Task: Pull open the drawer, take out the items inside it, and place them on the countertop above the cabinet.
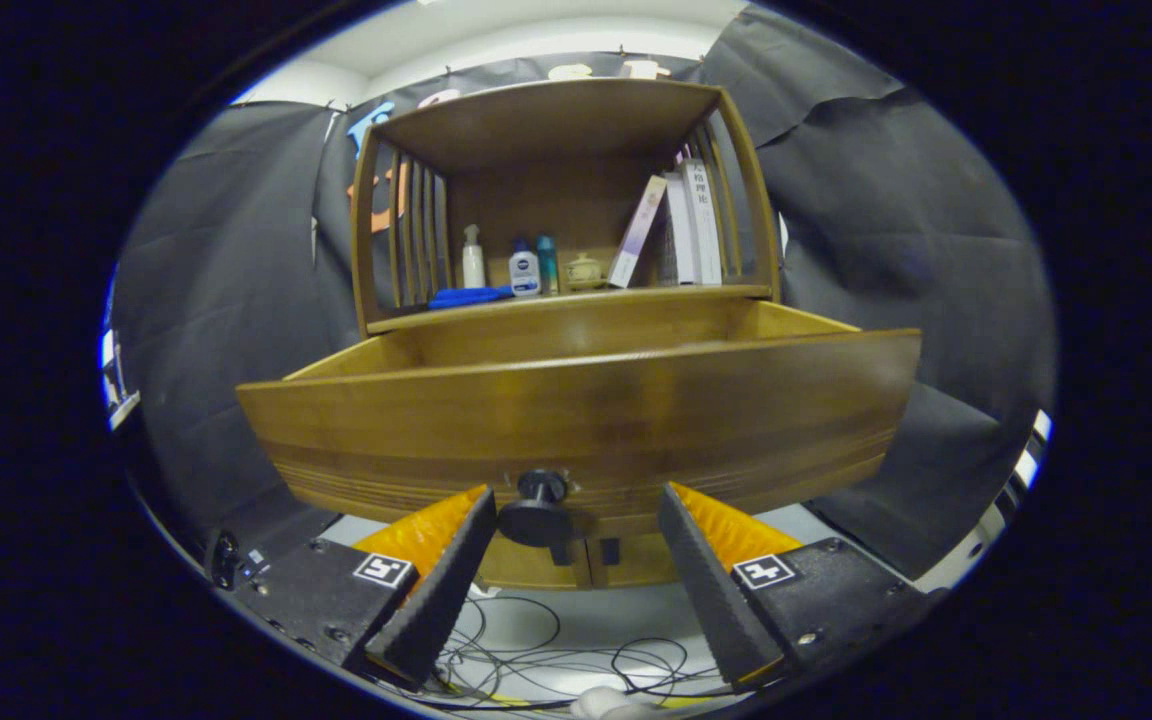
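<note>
Drawer [576, 410] of the wooden cabinet [561, 130] stands pulled out toward us, and its front panel has its long axis running from 9 o'clock to 3 o'clock across our view. The panel faces us directly. From this low angle we see only the upper rims of the side walls behind it, so we cannot tell what lies inside.

The black round knob [539, 508] sits at the lower middle of the front panel and points straight at us. Our claw [576, 510] is spread wide, with the knob in the gap: the left finger [441, 585] has its tip just beside the knob at about 9 o'clock from it, and the right finger [711, 585] stands well apart at 3 o'clock. Neither finger presses on the knob.

Above the drawer, at 12 o'clock, is the table [576, 296] of the cabinet, under a shelf roof. On it we see a white pump bottle [473, 257], a small white bottle [524, 272], a teal bottle [546, 265], a small pale pot [584, 270], a blue flat thing [471, 296] at 9 o'clock of the bottles, and some leaning books [676, 228] at 3 o'clock.

Below the claw, at 6 o'clock, thin black cables [556, 650] lie on the pale floor [536, 615].
</note>
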`<state>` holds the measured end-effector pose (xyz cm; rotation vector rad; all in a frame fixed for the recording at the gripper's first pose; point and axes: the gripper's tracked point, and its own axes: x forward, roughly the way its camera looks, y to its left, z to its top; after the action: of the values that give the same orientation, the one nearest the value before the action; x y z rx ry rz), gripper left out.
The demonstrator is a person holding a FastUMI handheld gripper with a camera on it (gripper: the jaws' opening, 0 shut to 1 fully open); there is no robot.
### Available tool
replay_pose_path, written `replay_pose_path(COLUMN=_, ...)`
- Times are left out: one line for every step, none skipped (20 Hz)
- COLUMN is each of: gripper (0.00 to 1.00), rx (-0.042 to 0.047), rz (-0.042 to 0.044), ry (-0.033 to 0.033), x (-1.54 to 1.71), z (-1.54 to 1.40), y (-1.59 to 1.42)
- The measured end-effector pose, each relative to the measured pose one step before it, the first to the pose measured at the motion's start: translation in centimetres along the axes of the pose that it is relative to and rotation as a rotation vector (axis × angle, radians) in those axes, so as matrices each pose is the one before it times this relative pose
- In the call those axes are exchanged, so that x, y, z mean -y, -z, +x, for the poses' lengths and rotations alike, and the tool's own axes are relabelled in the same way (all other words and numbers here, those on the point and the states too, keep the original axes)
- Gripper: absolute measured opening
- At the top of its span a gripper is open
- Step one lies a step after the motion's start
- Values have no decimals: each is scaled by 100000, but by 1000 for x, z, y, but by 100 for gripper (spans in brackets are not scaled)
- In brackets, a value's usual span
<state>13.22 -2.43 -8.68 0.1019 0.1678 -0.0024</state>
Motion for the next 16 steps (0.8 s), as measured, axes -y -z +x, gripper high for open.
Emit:
replay_pose_path(gripper=100, rx=1335, rz=432, ry=168, x=351, z=-501, y=-1053)
replay_pose_path(gripper=100, rx=1112, rz=151, ry=-592, x=178, z=-530, y=-1023)
replay_pose_path(gripper=99, rx=1565, rz=456, ry=-277, x=220, z=-637, y=-1207)
replay_pose_path(gripper=99, rx=1930, rz=317, ry=-606, x=264, z=-591, y=-1330)
replay_pose_path(gripper=99, rx=1988, rz=104, ry=-539, x=110, z=-502, y=-1403)
replay_pose_path(gripper=99, rx=2059, rz=37, ry=-296, x=103, z=-273, y=-1525)
replay_pose_path(gripper=99, rx=1089, rz=-268, ry=-644, x=9, z=-108, y=-1376)
replay_pose_path(gripper=99, rx=980, rz=-147, ry=-378, x=-142, z=-69, y=-1245)
replay_pose_path(gripper=99, rx=570, rz=160, ry=125, x=5, z=179, y=-1363)
replay_pose_path(gripper=99, rx=505, rz=702, ry=164, x=17, z=270, y=-1374)
replay_pose_path(gripper=99, rx=-429, rz=1292, ry=10, x=-118, z=502, y=-1183)
replay_pose_path(gripper=99, rx=205, rz=1641, ry=-1218, x=-405, z=525, y=-1160)
replay_pose_path(gripper=99, rx=-236, rz=1509, ry=-1774, x=-521, z=695, y=-1238)
replay_pose_path(gripper=99, rx=220, rz=1243, ry=-859, x=-165, z=855, y=-1222)
replay_pose_path(gripper=99, rx=-1177, rz=23, ry=395, x=-44, z=919, y=-1035)
replay_pose_path(gripper=99, rx=-1098, rz=-891, ry=-135, x=-187, z=1144, y=-865)
